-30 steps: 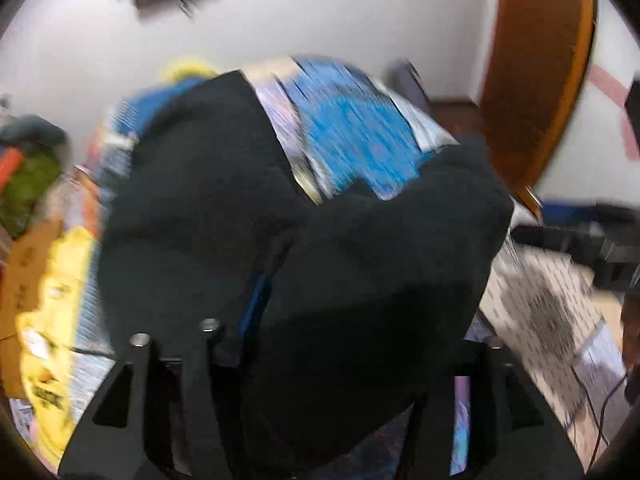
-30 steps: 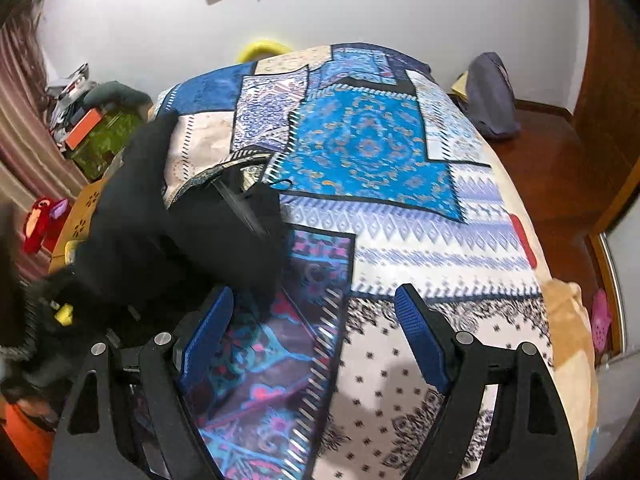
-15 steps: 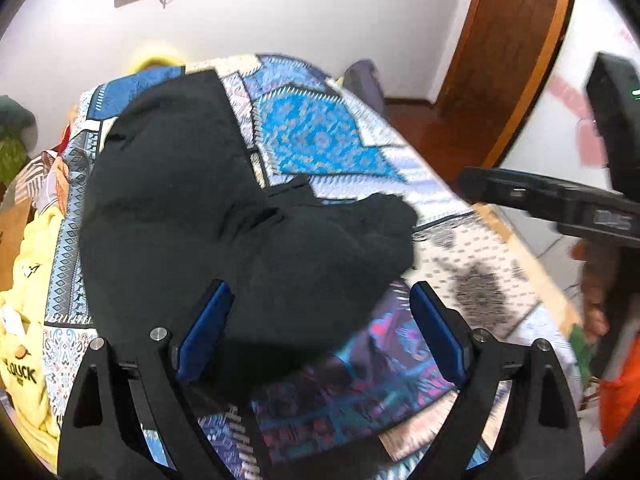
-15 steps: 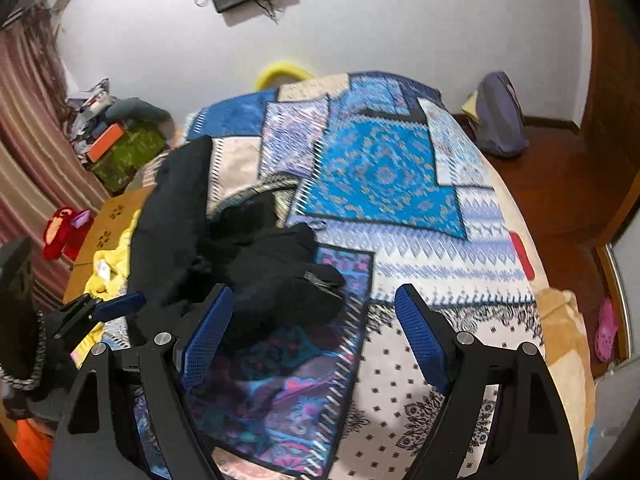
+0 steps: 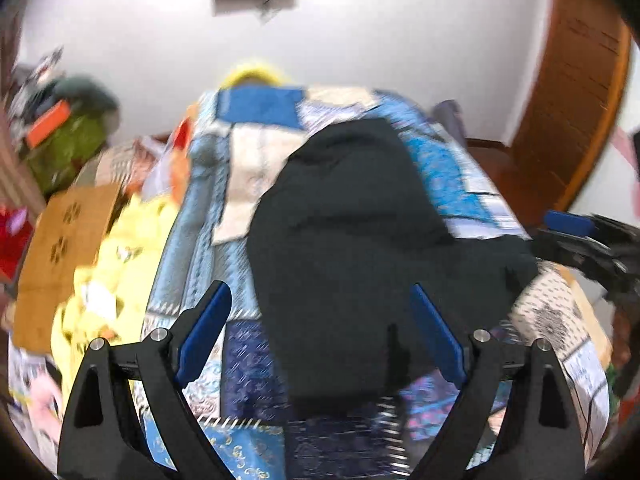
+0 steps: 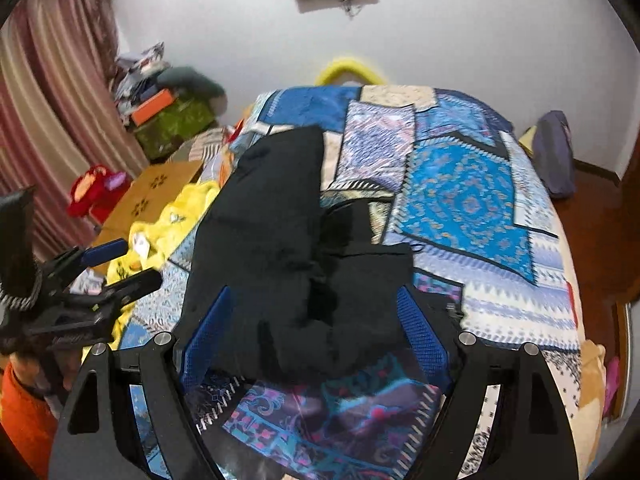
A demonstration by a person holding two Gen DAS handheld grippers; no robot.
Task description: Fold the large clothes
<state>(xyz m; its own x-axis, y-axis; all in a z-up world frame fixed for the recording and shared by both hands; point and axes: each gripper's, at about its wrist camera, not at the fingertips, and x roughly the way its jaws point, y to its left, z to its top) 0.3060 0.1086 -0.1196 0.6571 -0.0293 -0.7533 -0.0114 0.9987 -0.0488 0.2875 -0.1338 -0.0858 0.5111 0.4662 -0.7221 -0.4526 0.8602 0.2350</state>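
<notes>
A black garment [image 5: 352, 240] lies folded in a heap on the patchwork bedspread [image 5: 256, 152]. In the right wrist view the garment [image 6: 276, 240] shows a long flat part towards the bed's head and a bunched part nearer me. My left gripper [image 5: 320, 332] hangs above the garment's near end, open, its blue pads [image 5: 204, 328] wide apart with no cloth between them. My right gripper [image 6: 314, 332] is open too, above the same near end and holding nothing. Each gripper shows in the other's view: the right gripper [image 5: 580, 240], the left gripper [image 6: 96, 280].
A yellow garment [image 5: 120, 248] and a cardboard box [image 5: 64, 248] lie along the bed's left side, with a green box [image 6: 176, 124] and a curtain [image 6: 40, 120] behind. A grey bag [image 6: 554, 156] sits on the floor at the right. A wooden door [image 5: 580, 100] stands at the right.
The left gripper let go of the black garment, which dropped onto the bed. Both grippers pulled back and rose. The right gripper stayed open.
</notes>
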